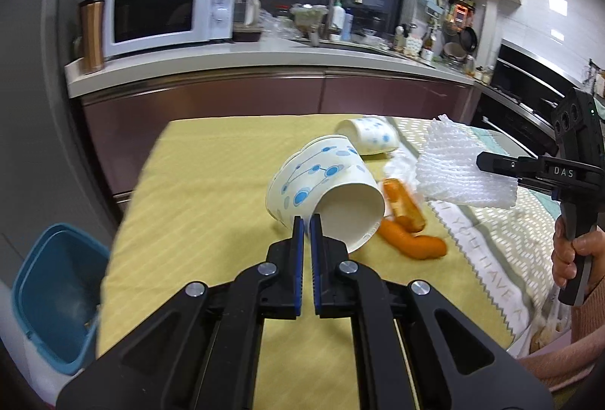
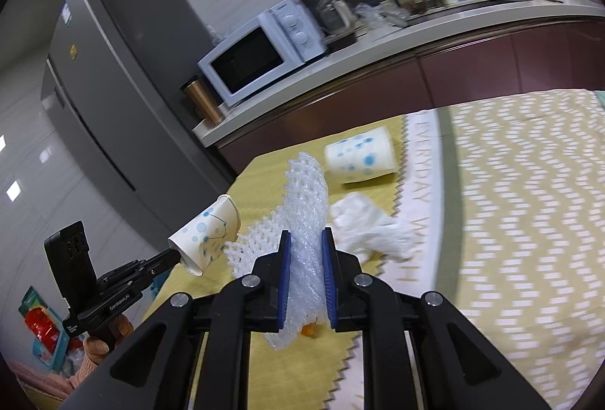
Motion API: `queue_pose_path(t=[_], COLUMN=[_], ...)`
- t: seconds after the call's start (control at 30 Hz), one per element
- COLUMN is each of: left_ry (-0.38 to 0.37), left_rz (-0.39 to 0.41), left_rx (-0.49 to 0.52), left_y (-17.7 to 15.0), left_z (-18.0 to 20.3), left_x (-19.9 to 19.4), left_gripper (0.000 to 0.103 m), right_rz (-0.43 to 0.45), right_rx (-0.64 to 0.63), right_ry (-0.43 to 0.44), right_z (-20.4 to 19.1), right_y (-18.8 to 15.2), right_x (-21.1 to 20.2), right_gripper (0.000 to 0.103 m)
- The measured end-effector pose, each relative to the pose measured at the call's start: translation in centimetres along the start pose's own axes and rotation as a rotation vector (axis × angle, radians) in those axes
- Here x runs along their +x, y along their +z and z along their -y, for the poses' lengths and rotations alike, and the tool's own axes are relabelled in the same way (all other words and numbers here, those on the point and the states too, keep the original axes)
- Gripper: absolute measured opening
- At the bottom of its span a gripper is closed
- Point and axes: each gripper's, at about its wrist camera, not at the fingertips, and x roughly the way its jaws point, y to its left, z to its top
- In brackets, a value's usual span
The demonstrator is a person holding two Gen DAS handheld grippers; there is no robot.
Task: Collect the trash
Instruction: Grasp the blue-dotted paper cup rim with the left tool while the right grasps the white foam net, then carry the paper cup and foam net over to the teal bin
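My left gripper (image 1: 308, 222) is shut on the rim of a white paper cup (image 1: 321, 187) with blue dots, lifted off the yellow tablecloth (image 1: 211, 190). That cup (image 2: 208, 234) and the left gripper (image 2: 172, 255) also show at the left of the right wrist view. My right gripper (image 2: 306, 238) is shut on a white foam net sleeve (image 2: 302, 205), held above the table; the sleeve (image 1: 461, 168) and right gripper (image 1: 482, 158) appear at the right of the left wrist view. A second dotted cup (image 1: 372, 135) (image 2: 361, 160) lies on its side.
Two sausages (image 1: 414, 239) and a wrapped snack (image 1: 402, 200) lie on the cloth beside crumpled white plastic (image 2: 368, 224). A blue bin (image 1: 56, 292) stands on the floor left of the table. Behind are a counter with a microwave (image 1: 166, 11), a sink and a fridge (image 2: 113, 96).
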Motion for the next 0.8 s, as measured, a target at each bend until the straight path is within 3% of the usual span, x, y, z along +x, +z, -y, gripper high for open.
queue_pose_path(t=[0.27, 0.8], left_ry=[0.071, 0.141], left_rz=[0.015, 0.033], left_rx=[-0.045, -0.100], left_y=[-1.1, -2.6], left_z=[-3.6, -7.1], left_x=[-3.1, -6.1], left_gripper=[0.004, 0.004], right_rz=[-0.049, -0.154], right_rx=[-0.040, -0.097], right_ry=[0.074, 0.173], right_z=[-3.1, -8.0], right_y=[-0.6, -1.2], right_x=[3.0, 8.6], right_gripper=[0.014, 0.014])
